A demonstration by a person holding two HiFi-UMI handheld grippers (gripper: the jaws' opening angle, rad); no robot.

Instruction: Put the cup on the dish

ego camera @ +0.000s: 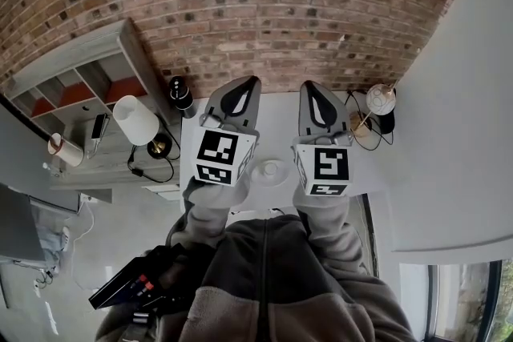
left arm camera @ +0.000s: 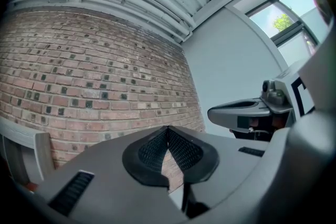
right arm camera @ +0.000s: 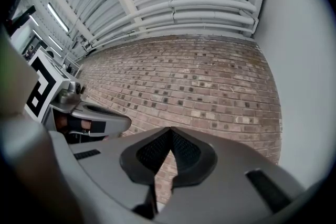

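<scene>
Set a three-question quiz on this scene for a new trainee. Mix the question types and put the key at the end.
1. True or false: the left claw grips a cup.
2. Multiple choice: in the head view, the white dish on the table lies (A) left of both claws, (B) between the two claws, (C) on the shelf.
3. Fill in: the right claw points toward a ___ wall.

Key: 1 false, its jaws are together with nothing between them; 2 B; 3 brick.
</scene>
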